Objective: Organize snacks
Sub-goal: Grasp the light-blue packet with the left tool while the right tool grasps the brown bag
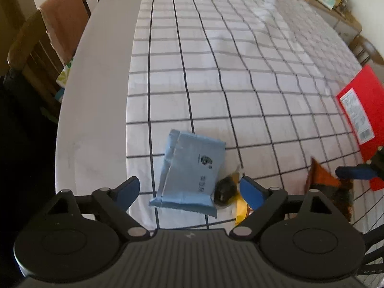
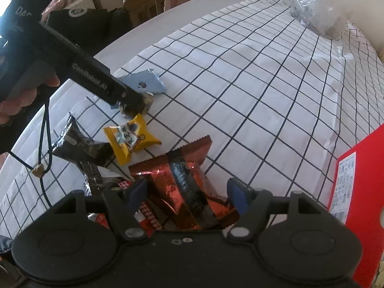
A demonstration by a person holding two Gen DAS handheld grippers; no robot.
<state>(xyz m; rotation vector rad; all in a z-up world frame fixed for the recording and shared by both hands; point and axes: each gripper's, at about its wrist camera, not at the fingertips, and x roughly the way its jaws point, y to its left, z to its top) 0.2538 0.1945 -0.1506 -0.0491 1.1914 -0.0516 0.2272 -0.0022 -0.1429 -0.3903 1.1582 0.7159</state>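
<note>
Several snack packets lie clustered on a checked tablecloth, a gripper poised over each end of the cluster.

Nearest the cloth's edge lies a pale blue packet [image 1: 189,172], flat, with a small dark round snack [image 1: 224,192] touching its corner; the left gripper [image 1: 189,190] stands spread wide around both, its blue pads clear of them. Just beside these sits a yellow packet [image 2: 130,139], then a black wrapper [image 2: 79,144], and closest to the right camera a crinkled red-brown foil packet [image 2: 177,187]. The right gripper [image 2: 187,195] brackets this foil packet with its jaws partly drawn in; whether the pads press on it I cannot tell. A red box [image 2: 357,175] lies well apart on the right side of the tablecloth [image 2: 240,76], a clear plastic bag [image 2: 316,7] at the far end. A hand [image 2: 28,96] holds the left gripper's handle. Wooden chairs [image 1: 36,48] stand beside the table [image 1: 96,96].
</note>
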